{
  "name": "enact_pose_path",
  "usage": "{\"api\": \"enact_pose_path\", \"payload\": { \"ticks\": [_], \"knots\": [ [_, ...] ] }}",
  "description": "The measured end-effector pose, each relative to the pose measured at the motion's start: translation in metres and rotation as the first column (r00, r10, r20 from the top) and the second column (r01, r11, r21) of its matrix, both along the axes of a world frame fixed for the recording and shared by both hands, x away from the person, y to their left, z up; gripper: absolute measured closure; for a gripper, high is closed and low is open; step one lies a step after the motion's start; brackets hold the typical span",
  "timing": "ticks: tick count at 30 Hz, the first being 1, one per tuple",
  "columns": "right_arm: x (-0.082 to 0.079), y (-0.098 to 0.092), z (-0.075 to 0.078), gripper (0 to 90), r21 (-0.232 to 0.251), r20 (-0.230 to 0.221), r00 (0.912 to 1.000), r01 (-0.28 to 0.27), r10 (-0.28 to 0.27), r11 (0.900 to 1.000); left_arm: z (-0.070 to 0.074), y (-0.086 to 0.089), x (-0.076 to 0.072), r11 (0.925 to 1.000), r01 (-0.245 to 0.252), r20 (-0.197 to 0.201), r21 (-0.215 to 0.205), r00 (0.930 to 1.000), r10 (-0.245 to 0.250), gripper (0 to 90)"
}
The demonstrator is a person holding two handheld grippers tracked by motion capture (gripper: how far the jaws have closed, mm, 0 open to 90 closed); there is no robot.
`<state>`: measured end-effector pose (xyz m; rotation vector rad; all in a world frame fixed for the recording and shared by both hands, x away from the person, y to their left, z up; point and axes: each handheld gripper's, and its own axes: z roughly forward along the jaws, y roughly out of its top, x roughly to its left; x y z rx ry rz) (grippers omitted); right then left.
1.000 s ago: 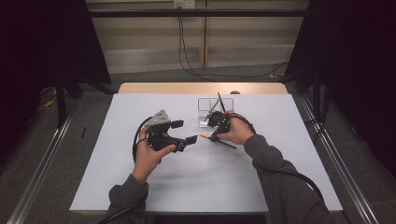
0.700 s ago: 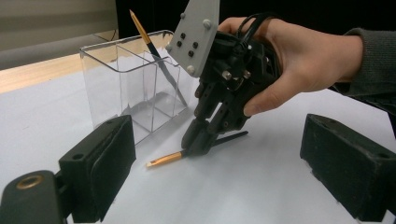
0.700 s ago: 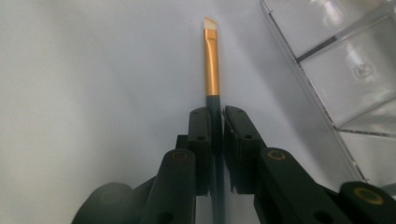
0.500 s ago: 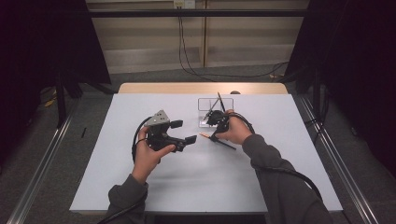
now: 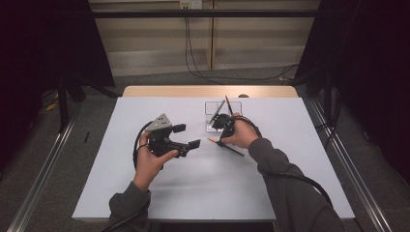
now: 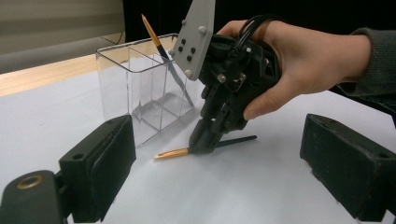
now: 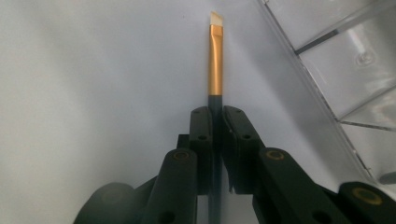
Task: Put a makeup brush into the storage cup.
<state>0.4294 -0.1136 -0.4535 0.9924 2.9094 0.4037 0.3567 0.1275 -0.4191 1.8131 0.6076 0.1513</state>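
Brush in hand: the right claw is clamped on its dark handle just behind the gold ferrule, with the angled pale tip pointing away from the jaws. In the left gripper view the same brush lies low and nearly flat, its gold end at or just above the white worktop, right beside the clear holder; whether the tip actually touches the surface is hard to tell from this angle.

Set against the 2 earlier high-view pictures, almost nothing has changed. Both hands sit where they were, the right claw has kept its grip on the brush, and the brush is at the same slant in front of the holder. That reads as a pause with the grasp already secured rather than a move under way: the pick-up looks done, the lift has not begun.

The holder already has 1 other brush leaning inside it, handle down and tip up. So the likely job is to raise the gripped brush, tip it upright and drop it into 1 of the compartments next to that one.

The left claw stands wide with nothing between its jaws, hovering over the worktop to the left of the brush and aimed at the right hand. It looks free to steady the light holder if the brush knocks its rim.
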Motion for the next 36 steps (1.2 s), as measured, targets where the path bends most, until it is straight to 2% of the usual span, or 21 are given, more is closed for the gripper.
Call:
{"api": "enact_pose_path", "payload": {
  "ticks": [1, 5, 10, 12, 14, 19, 22, 26, 31, 36],
  "knots": [
    [-0.001, 0.001, 0.0, 82.7, -0.004, 0.004, 1.0, 0.002, -0.002, 1.0, 0.0, 0.0, 0.0, 0.9999, 0.003, 0.001, 0.012, 1.0, -0.003, 10.3],
    [-0.002, 0.002, 0.0, 82.9, -0.01, 0.005, 0.9997, 0.024, -0.024, 1.0, 0.0, -0.002, 0.0, 1.0, 0.001, 0.0, 0.007, 1.0, -0.001, 10.3],
    [0.0, -0.005, -0.002, 84.2, 0.047, -0.013, 0.9982, 0.059, -0.058, 0.997, 0.0, -0.003, 0.001, 1.0, 0.002, 0.001, 0.007, 1.0, -0.002, 10.3],
    [-0.003, -0.005, -0.002, 84.4, 0.053, -0.002, 0.9977, 0.068, -0.068, 0.996, 0.0, -0.004, 0.001, 1.0, 0.003, 0.001, 0.005, 1.0, -0.003, 10.4],
    [-0.004, -0.006, -0.002, 84.5, 0.056, 0.013, 0.9981, 0.06, -0.06, 0.997, 0.0, -0.005, 0.001, 1.0, 0.007, 0.001, 0.006, 1.0, -0.007, 10.4],
    [-0.004, -0.009, -0.003, 84.5, 0.084, 0.013, 0.9971, 0.074, -0.076, 0.994, 0.0, -0.006, 0.001, 0.9999, 0.01, -0.001, 0.01, 0.9999, -0.01, 10.4],
    [-0.006, -0.009, -0.003, 84.5, 0.081, 0.035, 0.9977, 0.055, -0.058, 0.995, 0.0, -0.005, 0.001, 0.9999, 0.009, -0.003, 0.012, 1.0, -0.009, 10.4],
    [-0.008, -0.01, -0.001, 84.5, 0.084, 0.052, 0.9968, 0.056, -0.061, 0.995, 0.0, -0.004, 0.001, 1.0, 0.006, 0.001, 0.004, 1.0, -0.006, 10.4],
    [-0.011, -0.019, 0.003, 84.5, 0.173, 0.076, 0.993, 0.076, -0.09, 0.982, 0.0, -0.004, 0.001, 0.9999, 0.013, 0.005, 0.005, 0.9999, -0.013, 10.4],
    [-0.014, -0.024, 0.01, 84.5, 0.23, 0.102, 0.9875, 0.095, -0.121, 0.969, 0.001, -0.005, 0.001, 0.9999, 0.005, 0.004, 0.014, 1.0, -0.005, 10.5]
  ]
}}
